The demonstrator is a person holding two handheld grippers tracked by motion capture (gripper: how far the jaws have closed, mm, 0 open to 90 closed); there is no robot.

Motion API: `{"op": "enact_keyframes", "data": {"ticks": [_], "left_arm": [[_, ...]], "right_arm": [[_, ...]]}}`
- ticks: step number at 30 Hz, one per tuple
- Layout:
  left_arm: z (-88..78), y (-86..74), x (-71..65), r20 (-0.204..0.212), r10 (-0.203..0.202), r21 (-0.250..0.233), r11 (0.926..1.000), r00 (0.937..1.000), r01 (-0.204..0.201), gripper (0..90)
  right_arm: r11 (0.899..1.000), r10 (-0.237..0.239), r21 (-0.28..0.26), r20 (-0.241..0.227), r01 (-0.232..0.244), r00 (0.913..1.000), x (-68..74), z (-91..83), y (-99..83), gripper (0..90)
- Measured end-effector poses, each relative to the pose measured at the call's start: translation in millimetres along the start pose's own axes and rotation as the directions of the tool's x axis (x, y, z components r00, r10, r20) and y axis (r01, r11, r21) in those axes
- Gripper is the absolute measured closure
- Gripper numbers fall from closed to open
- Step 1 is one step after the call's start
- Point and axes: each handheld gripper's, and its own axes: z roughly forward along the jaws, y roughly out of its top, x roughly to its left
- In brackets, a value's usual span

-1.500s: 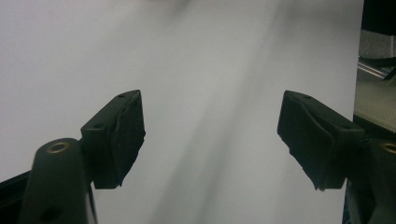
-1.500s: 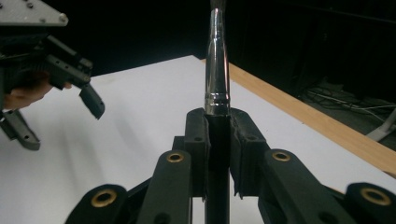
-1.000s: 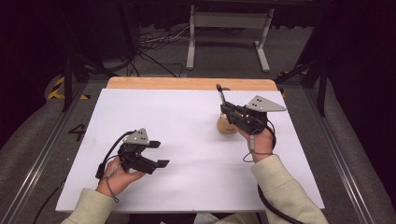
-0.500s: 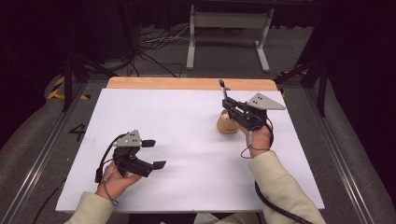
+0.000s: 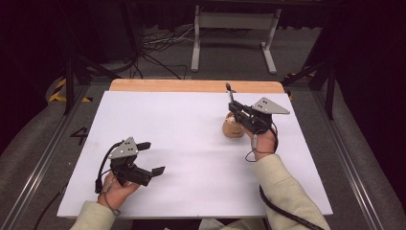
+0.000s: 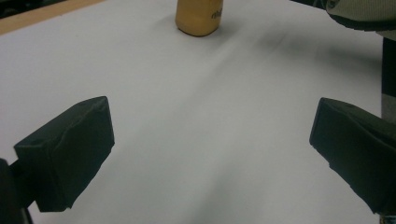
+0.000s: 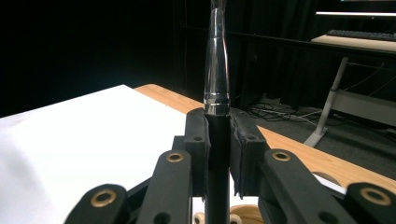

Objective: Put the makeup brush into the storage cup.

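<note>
Black jaws of my left gripper [image 5: 149, 157] stand spread wide in the high view, lower left of frame, nothing between them; they have just been opening. Same view, right of centre: my right gripper [image 5: 238, 109] is pinched on a slim dark brush handle [image 5: 231, 98] that sticks up past the jaws, and a tan bottle [image 5: 233, 127] sits on the white table sheet [image 5: 191, 124] just under and beside that gripper. Left gripper view: both pads at the lower corners, far apart, bare white sheet between, bottle [image 6: 198, 17] at top centre, well ahead, printed side partly showing. Right gripper view: jaws pressed together on the handle [image 7: 217, 60], black below, silver ferrule and taper above, running straight up frame centre; wooden table edge [image 7: 299, 151] to the right, light rounded shapes at bottom edge, too cut off to name. My read: the step is the left gripper going for the bottle while the right keeps the brush. To do it well, I'd come in level, centre the bottle between the pads, close low on the body so it doesn't tip, keep the brush upright and clear.
</note>
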Motion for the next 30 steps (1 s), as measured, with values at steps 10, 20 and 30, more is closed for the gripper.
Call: {"op": "enact_keyframes", "data": {"ticks": [10, 20, 30], "left_arm": [[0.4, -3.6, -9.9, -0.017, 0.069, -0.037, 0.9969, 0.9975, -0.069, 0.8], [-0.7, -6.9, -12.0, -0.006, 0.013, -0.097, 0.9952, 0.9999, -0.013, 0.7], [-0.3, -17.3, -9.8, -0.095, -0.064, -0.182, 0.9822, 0.9934, 0.045, 0.5]], "right_arm": [[1.0, 0.001, -0.01, 0.03, 0.0, 0.9995, -8.5, 5.1, -10.9, 78.9], [1.0, 0.007, -0.003, 0.06, -0.007, 0.9982, -17.5, 11.1, -19.7, 78.8], [0.999, 0.038, 0.005, 0.073, -0.038, 0.9966, -24.0, 13.3, -30.2, 78.8]]}}
